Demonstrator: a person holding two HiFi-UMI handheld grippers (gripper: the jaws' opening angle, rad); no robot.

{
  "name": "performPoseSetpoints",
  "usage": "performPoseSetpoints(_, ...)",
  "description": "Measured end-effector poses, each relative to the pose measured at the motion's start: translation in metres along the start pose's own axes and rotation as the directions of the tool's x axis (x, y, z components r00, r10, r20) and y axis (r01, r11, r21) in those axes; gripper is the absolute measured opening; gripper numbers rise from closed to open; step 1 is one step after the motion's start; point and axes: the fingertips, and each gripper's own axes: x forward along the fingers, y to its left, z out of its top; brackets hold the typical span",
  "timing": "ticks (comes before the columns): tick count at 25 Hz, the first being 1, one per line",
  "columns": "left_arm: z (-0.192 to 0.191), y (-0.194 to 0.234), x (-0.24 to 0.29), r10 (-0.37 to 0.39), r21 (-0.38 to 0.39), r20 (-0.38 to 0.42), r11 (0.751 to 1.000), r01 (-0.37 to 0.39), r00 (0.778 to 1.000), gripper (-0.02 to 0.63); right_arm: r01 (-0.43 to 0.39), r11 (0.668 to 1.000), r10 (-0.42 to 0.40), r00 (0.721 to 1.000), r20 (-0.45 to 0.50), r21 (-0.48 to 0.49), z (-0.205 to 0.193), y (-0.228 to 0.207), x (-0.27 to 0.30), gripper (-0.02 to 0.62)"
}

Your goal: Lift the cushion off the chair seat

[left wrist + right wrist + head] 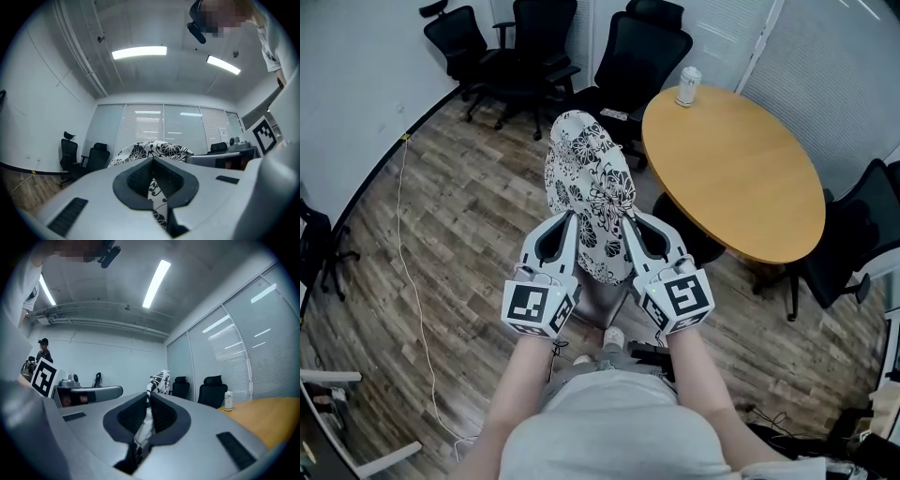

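Note:
A white cushion with a black flower print (591, 192) hangs in the air between my two grippers, high above the floor. My left gripper (573, 223) is shut on its near left edge, and the printed cloth (154, 185) runs between the dark pads. My right gripper (627, 225) is shut on the near right edge, where a fold of the cushion (143, 425) is pinched and its far end (159, 380) sticks up. The chair seat (602, 305) shows only as a dark grey patch below the cushion, mostly hidden by it and the grippers.
A round wooden table (736, 173) stands to the right with a white can (688, 86) near its far edge. Black office chairs (511, 56) line the back wall, another black chair (858, 234) stands at the right. A white cable (411, 281) trails over the wood floor on the left.

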Motion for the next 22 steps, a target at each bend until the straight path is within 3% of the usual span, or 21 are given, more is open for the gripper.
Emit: performPoseSetpoints(22, 0.018, -0.014, 0.004, -0.018, 0.044, 0.032, 0.999, 0.017, 0.999, 0.002, -0.041, 0.998, 0.044, 0.997, 0.056, -0.049, 0.024, 0.004, -0.005, 0.035)
